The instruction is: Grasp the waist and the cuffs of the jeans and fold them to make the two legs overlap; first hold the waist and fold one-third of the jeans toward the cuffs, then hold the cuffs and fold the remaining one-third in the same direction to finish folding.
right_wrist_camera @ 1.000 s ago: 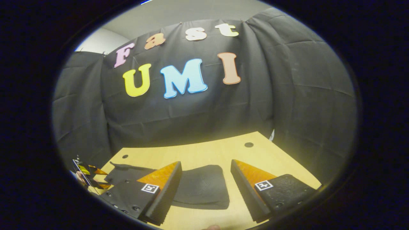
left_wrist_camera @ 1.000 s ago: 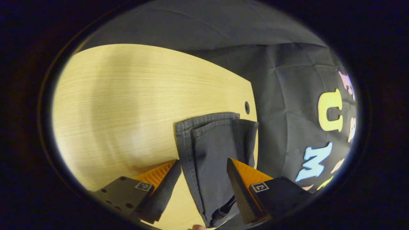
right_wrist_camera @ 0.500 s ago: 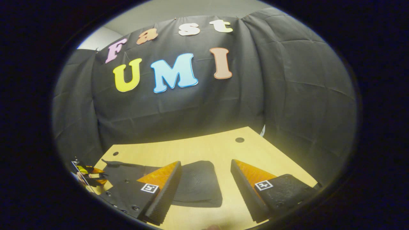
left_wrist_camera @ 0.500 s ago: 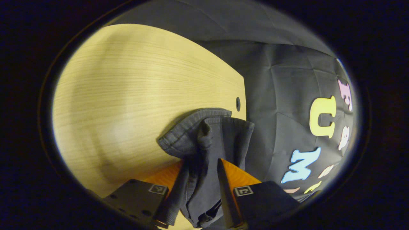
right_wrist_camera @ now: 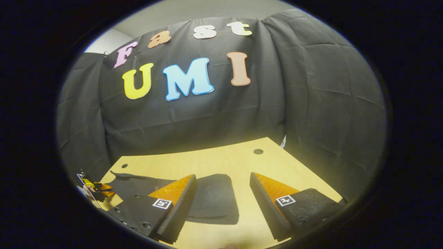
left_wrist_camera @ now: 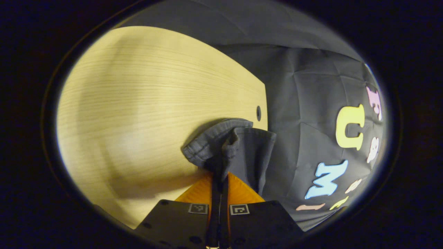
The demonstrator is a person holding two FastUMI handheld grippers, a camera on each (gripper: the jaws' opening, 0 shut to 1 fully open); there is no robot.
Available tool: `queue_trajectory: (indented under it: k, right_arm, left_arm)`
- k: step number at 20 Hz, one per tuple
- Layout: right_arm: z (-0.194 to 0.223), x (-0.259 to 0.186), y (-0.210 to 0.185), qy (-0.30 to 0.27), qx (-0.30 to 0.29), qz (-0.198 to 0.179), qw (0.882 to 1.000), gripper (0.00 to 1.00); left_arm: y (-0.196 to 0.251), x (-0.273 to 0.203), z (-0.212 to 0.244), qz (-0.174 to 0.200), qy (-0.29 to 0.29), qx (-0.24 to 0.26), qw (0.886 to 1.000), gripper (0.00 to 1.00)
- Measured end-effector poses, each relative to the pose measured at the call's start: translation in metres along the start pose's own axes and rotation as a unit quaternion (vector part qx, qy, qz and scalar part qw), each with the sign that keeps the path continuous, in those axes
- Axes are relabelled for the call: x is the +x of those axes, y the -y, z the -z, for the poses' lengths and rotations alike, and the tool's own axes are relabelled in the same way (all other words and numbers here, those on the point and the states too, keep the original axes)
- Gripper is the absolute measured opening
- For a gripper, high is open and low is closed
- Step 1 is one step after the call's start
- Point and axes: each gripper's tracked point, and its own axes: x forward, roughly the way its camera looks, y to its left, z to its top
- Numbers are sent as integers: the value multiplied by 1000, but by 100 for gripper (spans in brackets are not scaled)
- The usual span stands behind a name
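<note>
You are pinching the cuffs (left_wrist_camera: pixel 230 145) of the jeans (right_wrist_camera: pixel 211 199) tight in your left gripper (left_wrist_camera: pixel 219 185), so you can carry them over for the last fold. The jeans are lying on the table (right_wrist_camera: pixel 221 162), near its far edge. Your right gripper (right_wrist_camera: pixel 223 204) is hanging wide apart above what looks like the folded waist end, holding nothing.

The left gripper (left_wrist_camera: pixel 219 186) has its two fingers pressed together, pinching the cuffs (left_wrist_camera: pixel 228 145) between them. The right gripper (right_wrist_camera: pixel 223 200) has its fingers wide apart and holds nothing. In the right gripper view the left gripper (right_wrist_camera: pixel 95 188) appears small at far left, perhaps with a hand behind it.
</note>
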Motion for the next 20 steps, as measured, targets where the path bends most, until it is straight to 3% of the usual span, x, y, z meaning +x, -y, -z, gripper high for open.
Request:
queue_trajectory:
  k: [5,10,16,20]
  right_arm:
    - [-9,-9,10,15,-10,-5,1000,93]
    - [-13,-11,17,23,-13,-17,999,93]
    - [-2,-7,31,9,2,-25,1000,93]
    - [5,-7,47,5,10,-23,1000,93]
  left_arm:
    - [74,-28,38,58,1,98,994,9]
    - [154,-52,117,122,-11,206,971,9]
    - [227,-67,278,199,-50,360,910,9]
    - [210,-40,426,200,-129,449,861,9]
